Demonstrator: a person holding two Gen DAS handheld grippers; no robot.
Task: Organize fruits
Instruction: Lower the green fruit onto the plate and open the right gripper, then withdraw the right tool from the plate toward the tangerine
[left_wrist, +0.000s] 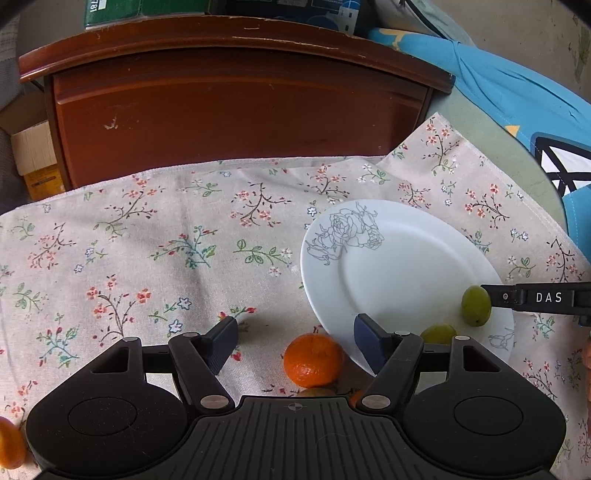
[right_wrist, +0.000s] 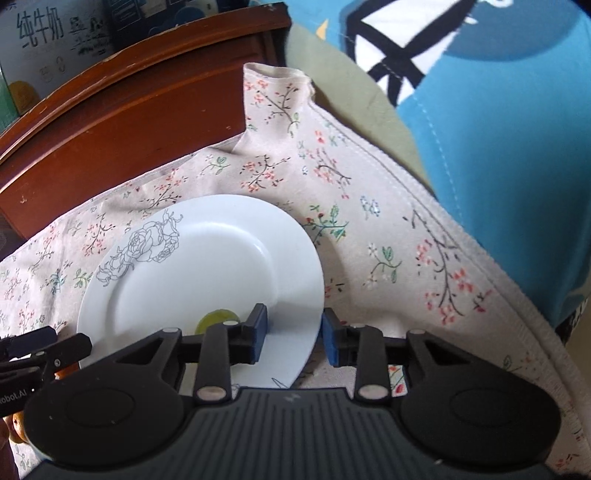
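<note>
the step in hand looks like loading fruit onto the white plate (left_wrist: 388, 273): two green grapes (left_wrist: 476, 305) already lie on its near right part, while the orange mandarin (left_wrist: 313, 360) sits on the floral cloth (left_wrist: 147, 240) just beside the plate's near left rim. the left gripper (left_wrist: 295, 341) hangs tilted down over the mandarin, jaws wide apart and empty, so the next move calls for lowering and closing on it. the right gripper (right_wrist: 294, 334) angles down over the plate's near right rim, jaws narrowly apart with the rim between them, probably not touching it.
</note>
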